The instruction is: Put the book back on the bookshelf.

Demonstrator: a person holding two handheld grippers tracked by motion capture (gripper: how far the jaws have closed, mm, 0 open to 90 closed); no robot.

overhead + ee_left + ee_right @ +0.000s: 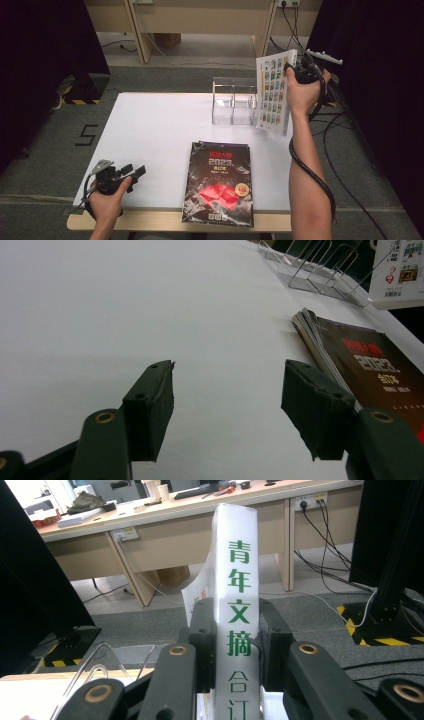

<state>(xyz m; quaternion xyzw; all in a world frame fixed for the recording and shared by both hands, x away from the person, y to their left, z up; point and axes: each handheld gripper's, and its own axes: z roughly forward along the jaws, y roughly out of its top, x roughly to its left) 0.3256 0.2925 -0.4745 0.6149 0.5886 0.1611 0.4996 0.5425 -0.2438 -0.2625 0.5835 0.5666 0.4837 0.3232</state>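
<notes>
High view, right tongs (295, 70) clamped on white book (274, 90) by its spine, book upright, long axis vertical, held above counter (150, 130) right edge beside clear rack (234, 100), left tongs (134, 171) open, empty.

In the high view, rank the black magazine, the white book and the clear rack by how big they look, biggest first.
1. black magazine, lying flat near the front edge and closest to the camera, which inflates it.
2. white book, held upright by the right gripper.
3. clear rack, though it looks close to the book in size, so that order is unsure.
</notes>
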